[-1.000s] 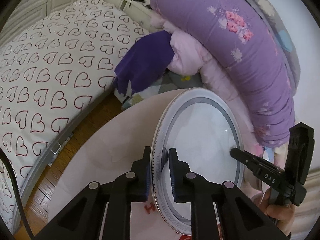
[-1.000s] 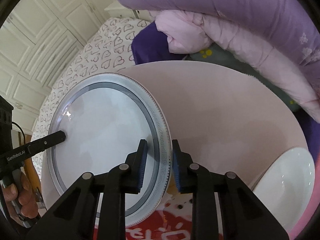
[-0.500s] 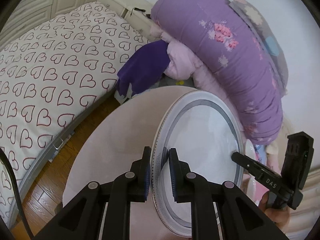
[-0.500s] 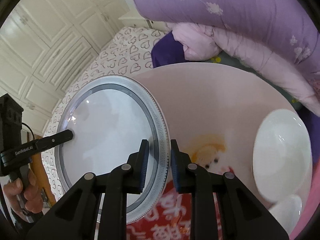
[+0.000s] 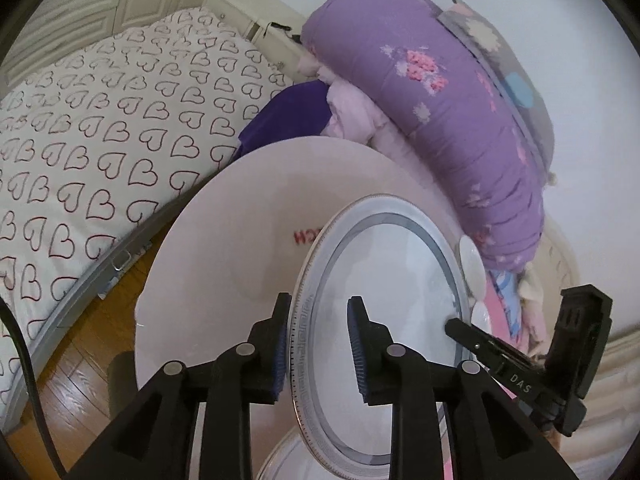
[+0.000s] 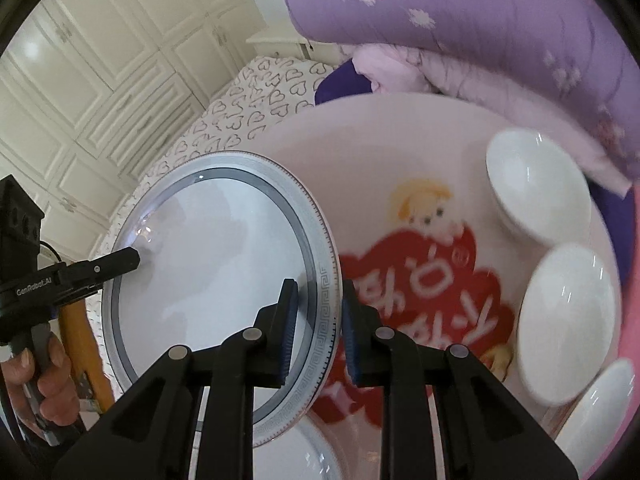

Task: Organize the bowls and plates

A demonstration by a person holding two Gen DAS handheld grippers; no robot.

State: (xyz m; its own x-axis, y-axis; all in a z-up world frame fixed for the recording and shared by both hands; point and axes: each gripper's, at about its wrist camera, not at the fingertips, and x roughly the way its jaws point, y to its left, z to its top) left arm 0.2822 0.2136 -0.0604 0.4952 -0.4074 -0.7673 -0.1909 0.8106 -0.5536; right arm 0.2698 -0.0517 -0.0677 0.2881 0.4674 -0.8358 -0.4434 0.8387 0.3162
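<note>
We carry 1 grey-rimmed plate (image 5: 384, 312) above the round pink table (image 5: 240, 240), a claw on each side of its rim. In the left wrist view our left gripper (image 5: 320, 344) has just been spreading: the rim lies between its pads, the outer pad close against it, the inner pad clear. The right gripper (image 6: 316, 332) pinches the opposite rim. Only the right view shows the table's red cartoon print (image 6: 424, 280), 3 white bowls (image 6: 538, 184) along its right edge, and another plate (image 6: 292, 456) below. Only the left view shows the wooden floor (image 5: 80, 380) beside the heart-print bed (image 5: 100, 140).
</note>
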